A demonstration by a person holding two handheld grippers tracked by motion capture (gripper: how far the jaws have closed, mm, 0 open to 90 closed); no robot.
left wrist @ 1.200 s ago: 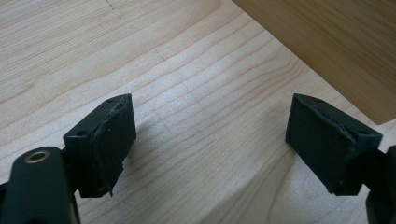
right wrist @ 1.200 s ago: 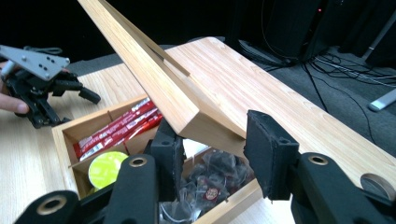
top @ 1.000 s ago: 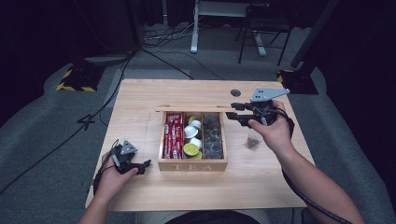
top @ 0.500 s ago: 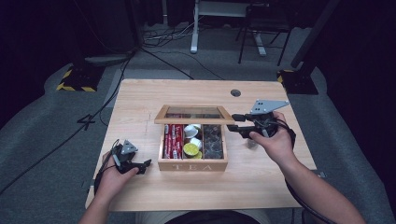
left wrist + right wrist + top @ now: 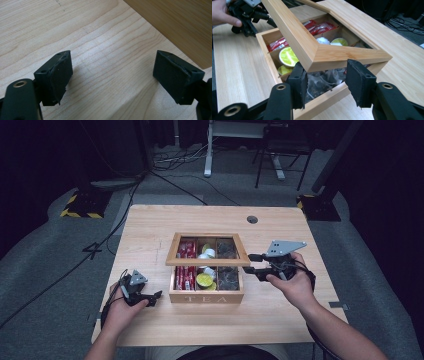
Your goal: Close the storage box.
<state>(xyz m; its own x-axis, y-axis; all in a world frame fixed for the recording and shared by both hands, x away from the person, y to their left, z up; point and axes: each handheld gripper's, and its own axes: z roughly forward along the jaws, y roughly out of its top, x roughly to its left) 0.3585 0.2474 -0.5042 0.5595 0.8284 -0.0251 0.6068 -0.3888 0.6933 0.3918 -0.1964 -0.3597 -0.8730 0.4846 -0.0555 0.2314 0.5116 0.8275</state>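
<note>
Straddling the half-raised lid (image 5: 319, 47) of the tea box (image 5: 206, 296), the right gripper's (image 5: 325, 82) jaws, lately widening, are seen unclenched; the left gripper (image 5: 150, 296) is rested open.

Grey carpet floor (image 5: 45, 270) — dark room beyond; black cables (image 5: 165, 167), white desk legs (image 5: 207, 150), hazard-striped bases (image 5: 80, 207).

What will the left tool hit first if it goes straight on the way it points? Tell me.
Probably the tea box: the open left tool points toward its left wall, close by. It tilts down slightly, so the table could come first; depth is unclear.
</note>
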